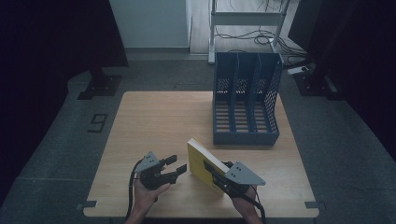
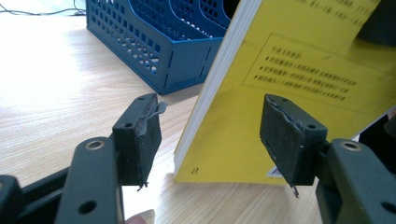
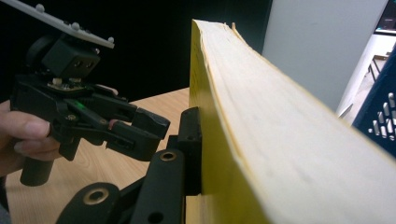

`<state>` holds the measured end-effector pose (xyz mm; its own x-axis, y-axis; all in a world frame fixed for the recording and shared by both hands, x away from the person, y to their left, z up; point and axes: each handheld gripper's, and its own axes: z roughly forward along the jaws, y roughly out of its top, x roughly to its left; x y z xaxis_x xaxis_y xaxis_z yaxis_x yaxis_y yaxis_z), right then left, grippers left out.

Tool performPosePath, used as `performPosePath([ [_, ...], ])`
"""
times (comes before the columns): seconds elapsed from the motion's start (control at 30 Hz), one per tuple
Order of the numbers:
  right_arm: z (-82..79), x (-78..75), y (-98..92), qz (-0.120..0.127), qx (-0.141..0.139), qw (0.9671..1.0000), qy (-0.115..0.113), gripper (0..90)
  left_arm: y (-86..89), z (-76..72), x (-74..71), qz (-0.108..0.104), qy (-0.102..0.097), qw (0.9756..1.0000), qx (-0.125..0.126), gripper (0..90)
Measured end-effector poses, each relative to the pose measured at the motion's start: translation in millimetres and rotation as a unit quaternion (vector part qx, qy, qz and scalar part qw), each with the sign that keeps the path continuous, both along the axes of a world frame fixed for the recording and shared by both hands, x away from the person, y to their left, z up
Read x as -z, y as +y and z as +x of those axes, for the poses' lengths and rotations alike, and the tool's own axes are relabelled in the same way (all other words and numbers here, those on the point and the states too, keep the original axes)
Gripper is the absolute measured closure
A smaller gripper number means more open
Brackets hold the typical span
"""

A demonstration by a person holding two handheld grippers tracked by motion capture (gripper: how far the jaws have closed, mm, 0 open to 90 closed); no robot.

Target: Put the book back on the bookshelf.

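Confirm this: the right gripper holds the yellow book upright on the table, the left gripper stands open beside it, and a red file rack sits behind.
One thing is wrong: the file rack is blue, not red, as the high view shows. The rest holds: the right gripper is shut on the yellow book, which stands upright on the table, and the left gripper stands open beside it.

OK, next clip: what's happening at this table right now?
A person works two hand-held grippers at a wooden table. The right gripper is clamped on a yellow book, holding it up on its edge. The left gripper sits just beside the book with its jaws open, not touching it. A blue file rack with three upright slots stands a little further back, apart from the book.
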<state>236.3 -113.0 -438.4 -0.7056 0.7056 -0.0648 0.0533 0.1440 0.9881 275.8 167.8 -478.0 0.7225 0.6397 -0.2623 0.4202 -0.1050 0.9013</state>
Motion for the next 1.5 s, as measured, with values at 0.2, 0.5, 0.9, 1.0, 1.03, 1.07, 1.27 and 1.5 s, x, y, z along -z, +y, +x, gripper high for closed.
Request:
performPosePath([
  [0.2, -0.1, -2.4, -4.7, 0.003, 0.008, 1.0, -0.002, 74.3, 0.2, 1.1, 1.5, 0.001, 0.006, 1.0, -0.001, 37.0],
  [0.5, -2.8, -8.6, -10.8, 0.016, 0.022, 0.9995, -0.012, 74.2, 0.8, 0.8, 1.2, 0.0, 0.005, 1.0, 0.002, 36.9],
  [0.9, -2.1, -13.9, -21.5, 0.032, 0.053, 0.9979, -0.018, 74.2, 3.8, 1.4, 1.0, 0.0, 0.007, 1.0, -0.002, 36.9],
  [1.0, -2.6, -16.0, -23.9, 0.036, 0.056, 0.9976, -0.021, 74.2, 5.7, 2.1, 1.4, 0.001, 0.008, 0.9999, -0.005, 36.8],
  [1.03, -2.7, -16.9, -24.8, 0.037, 0.059, 0.9974, -0.022, 74.2, 6.4, 2.4, 1.6, 0.002, 0.009, 0.9999, -0.008, 36.8],
  [1.07, -2.6, -17.7, -25.5, 0.038, 0.061, 0.9972, -0.022, 74.3, 7.2, 2.6, 1.7, 0.002, 0.009, 0.9999, -0.008, 36.9],
  [1.27, 0.3, -22.8, -28.5, 0.044, 0.075, 0.9957, -0.031, 74.3, 12.1, 3.8, 1.4, -0.002, 0.012, 0.9998, -0.015, 36.9],
  [1.5, 8.9, -30.4, -28.2, 0.044, 0.086, 0.995, -0.025, 74.3, 11.2, 3.8, 2.1, -0.001, 0.016, 0.9998, -0.011, 36.6],
])
